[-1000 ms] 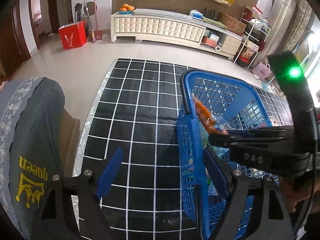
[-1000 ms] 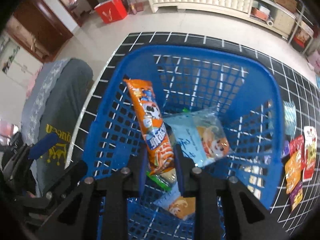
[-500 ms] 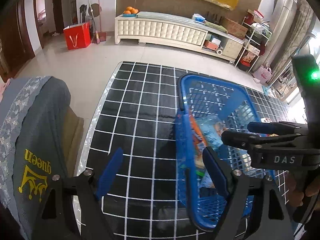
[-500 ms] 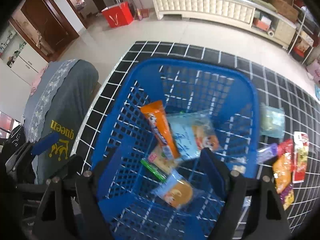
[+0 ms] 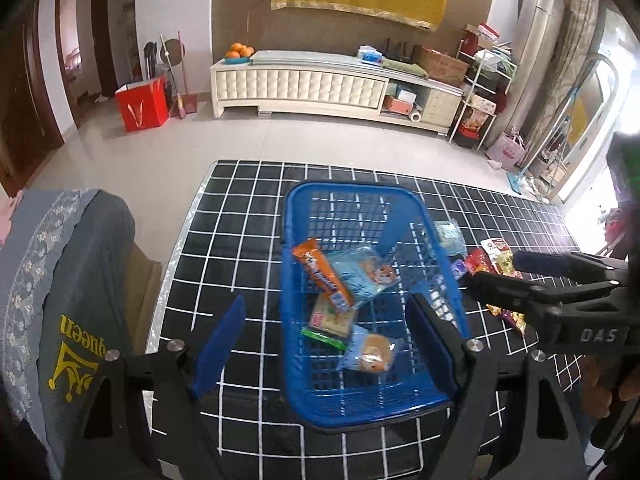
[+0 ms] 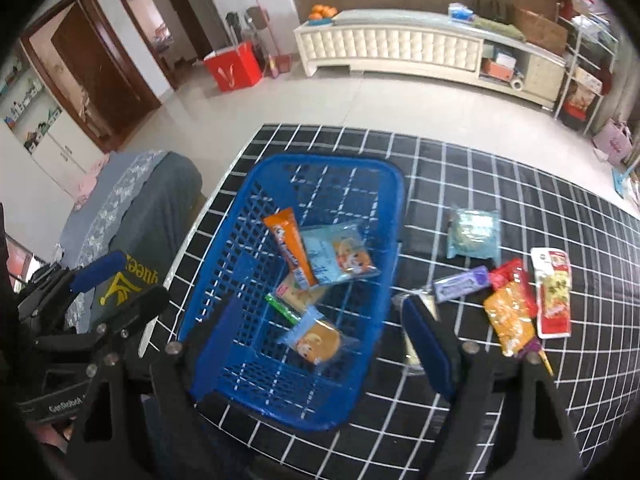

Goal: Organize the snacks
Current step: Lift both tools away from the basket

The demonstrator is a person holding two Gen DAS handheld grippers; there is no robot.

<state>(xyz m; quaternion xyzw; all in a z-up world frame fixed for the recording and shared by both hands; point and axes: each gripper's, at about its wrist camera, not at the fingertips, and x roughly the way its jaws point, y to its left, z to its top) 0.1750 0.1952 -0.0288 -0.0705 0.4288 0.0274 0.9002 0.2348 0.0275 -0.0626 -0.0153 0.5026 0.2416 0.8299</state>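
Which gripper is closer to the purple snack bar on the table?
Right. The right gripper hangs just above and beside the purple snack bar, jaws opening, empty. The left gripper is over the blue basket's other side.

Green packet (image 6: 282,307): largely covered by the cracker pack (image 6: 298,294) and orange wrapper (image 6: 289,246); print unreadable.
Purple packet (image 5: 457,268): seen in the left wrist view only through the blue basket (image 5: 362,190) mesh.
Pile of packets (image 5: 494,258): partly hidden behind the right gripper (image 5: 516,276); lower ones cut off by its body.
Clear packet (image 6: 412,334): blurred, partly covered by a blue pad; contents cannot be told.
Hand (image 5: 600,380): only a sliver is shown at the frame's right.
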